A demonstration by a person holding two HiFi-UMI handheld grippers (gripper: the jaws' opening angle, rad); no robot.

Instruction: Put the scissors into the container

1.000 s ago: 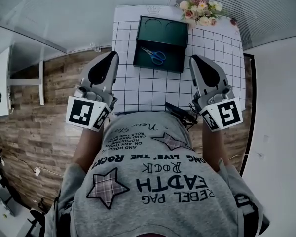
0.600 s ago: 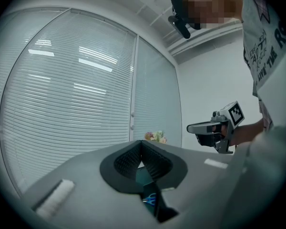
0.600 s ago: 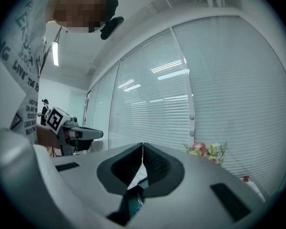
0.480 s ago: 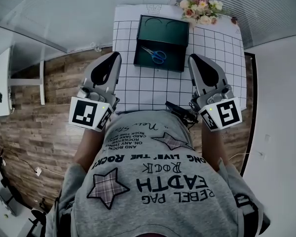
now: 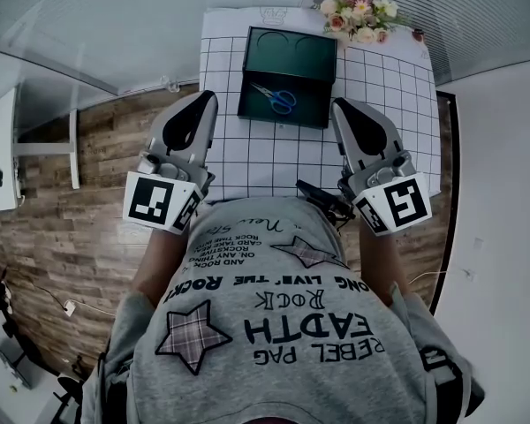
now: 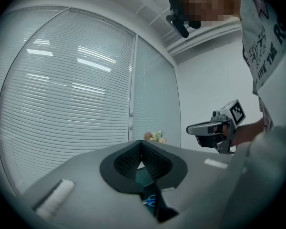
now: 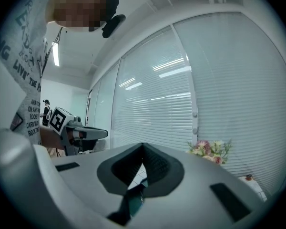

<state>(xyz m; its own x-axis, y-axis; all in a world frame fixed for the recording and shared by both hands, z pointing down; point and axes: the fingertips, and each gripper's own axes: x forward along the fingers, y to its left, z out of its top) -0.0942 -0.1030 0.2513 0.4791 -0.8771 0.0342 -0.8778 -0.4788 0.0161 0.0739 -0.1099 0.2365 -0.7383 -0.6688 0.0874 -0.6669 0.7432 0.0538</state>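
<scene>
Blue-handled scissors (image 5: 276, 98) lie inside the dark green container (image 5: 305, 60) at the far side of the gridded table. My left gripper (image 5: 203, 100) is held level over the table's near left part, jaws shut and empty, short of the container. At the near right my right gripper (image 5: 343, 106) is also shut with nothing in it. In the left gripper view the jaws (image 6: 142, 143) meet at their tips, and the scissors (image 6: 150, 201) show below them. The right gripper view has its jaws (image 7: 143, 147) closed together too.
A bunch of flowers (image 5: 358, 14) stands at the table's far right corner, beside the container. The white gridded mat (image 5: 274, 157) covers the table. A wooden floor lies on the left. Window blinds (image 6: 71, 94) run behind the table.
</scene>
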